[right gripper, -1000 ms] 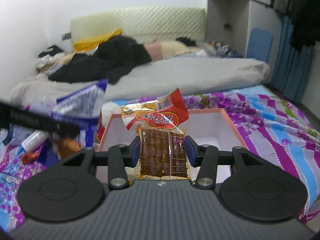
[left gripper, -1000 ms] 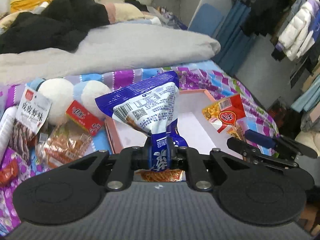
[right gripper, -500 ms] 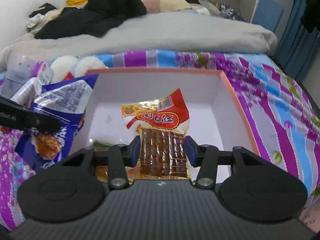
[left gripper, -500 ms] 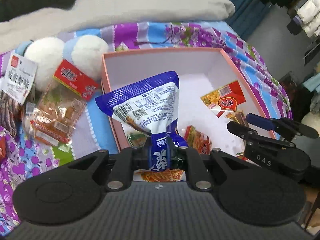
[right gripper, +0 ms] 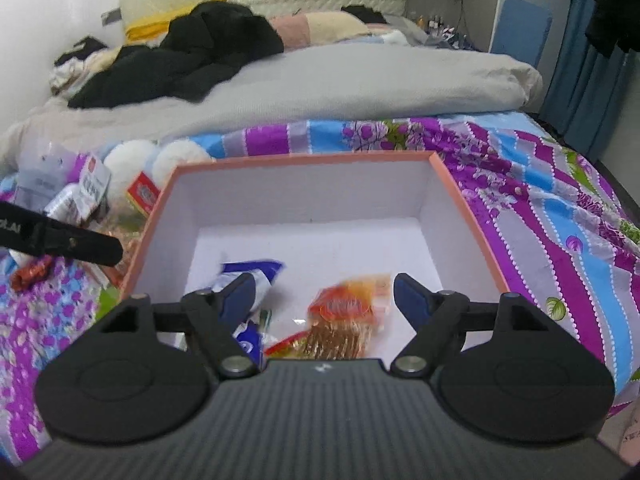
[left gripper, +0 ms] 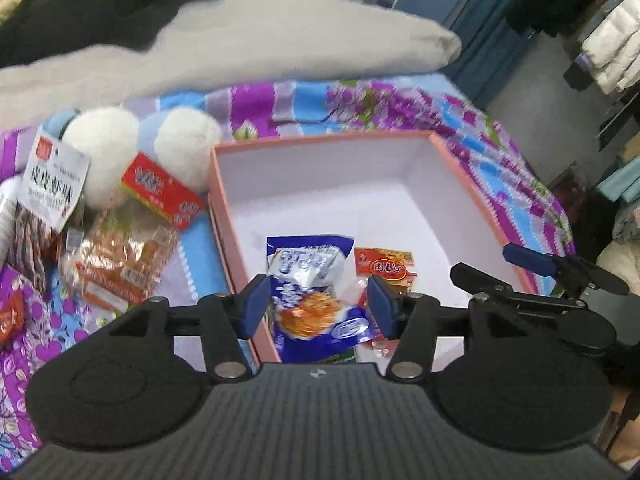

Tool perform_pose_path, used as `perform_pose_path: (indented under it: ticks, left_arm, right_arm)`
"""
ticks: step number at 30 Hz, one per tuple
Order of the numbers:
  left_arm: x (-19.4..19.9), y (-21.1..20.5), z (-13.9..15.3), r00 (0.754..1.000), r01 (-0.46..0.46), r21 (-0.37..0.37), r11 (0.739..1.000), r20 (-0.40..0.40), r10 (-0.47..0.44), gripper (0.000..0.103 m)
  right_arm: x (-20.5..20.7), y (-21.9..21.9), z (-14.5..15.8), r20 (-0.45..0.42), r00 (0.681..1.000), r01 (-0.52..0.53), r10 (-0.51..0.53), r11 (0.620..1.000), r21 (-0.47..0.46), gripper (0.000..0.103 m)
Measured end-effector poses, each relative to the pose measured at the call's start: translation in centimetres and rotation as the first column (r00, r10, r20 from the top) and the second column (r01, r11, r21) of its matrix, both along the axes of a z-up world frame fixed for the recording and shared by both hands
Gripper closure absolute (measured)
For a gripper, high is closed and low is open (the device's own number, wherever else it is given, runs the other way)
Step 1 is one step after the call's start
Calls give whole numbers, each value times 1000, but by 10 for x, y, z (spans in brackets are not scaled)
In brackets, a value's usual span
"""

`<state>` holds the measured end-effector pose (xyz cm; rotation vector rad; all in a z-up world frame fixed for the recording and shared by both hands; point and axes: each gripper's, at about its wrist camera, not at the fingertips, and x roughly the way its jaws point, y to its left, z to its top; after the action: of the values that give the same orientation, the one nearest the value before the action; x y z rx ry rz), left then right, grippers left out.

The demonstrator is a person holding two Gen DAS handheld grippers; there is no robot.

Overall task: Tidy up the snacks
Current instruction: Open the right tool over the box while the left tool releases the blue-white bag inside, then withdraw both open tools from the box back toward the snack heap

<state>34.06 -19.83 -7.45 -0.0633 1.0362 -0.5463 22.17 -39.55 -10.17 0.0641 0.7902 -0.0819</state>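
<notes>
Bedding in purple, blue and white floral print (right gripper: pixel 560 216) carries a pink-rimmed, white-lined cardboard box (right gripper: pixel 448 184), with a grey duvet (right gripper: pixel 320 80) behind it. Left of the box lie two white plush balls (left gripper: pixel 104 140), a red snack packet (left gripper: pixel 160 192) and a clear bag of orange biscuits (left gripper: pixel 120 256). Inside the box lie a blue-and-white foil snack bag (left gripper: pixel 316 296) and a red-and-orange packet of brown strips (right gripper: pixel 348 312). Left gripper (left gripper: pixel 318 306) and right gripper (right gripper: pixel 324 302) have just been opening; both pairs of jaws stand wide above the bags, gripping nothing.
</notes>
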Motion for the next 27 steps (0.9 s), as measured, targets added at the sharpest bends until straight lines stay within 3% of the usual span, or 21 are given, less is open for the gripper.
perform_pose_path:
  ticks: [6,10,16,22,27]
  left_arm:
    - [-20,10,38,990,23,5,1000,139,-23,43]
    - [-30,34,57,988,-8,-94,995,155,23,43]
    - [-49,82,80,963,-69,-169,983,245,110,43]
    - [-75,137,85,929,-139,-193,971,315,196,43]
    - [-101,168,72,905,-177,-155,972,363,222,43]
  right_arm:
    - [-11,5,31,103,995,12,-13,1000,9,25]
    - [-22,17,48,174,985,4,-7,1000,13,25]
    - [-42,45,77,285,958,-44,28,998,52,25]
    - [-54,71,91,360,931,-94,54,991,95,25]
    - [-65,88,88,410,910,-125,59,983,136,25]
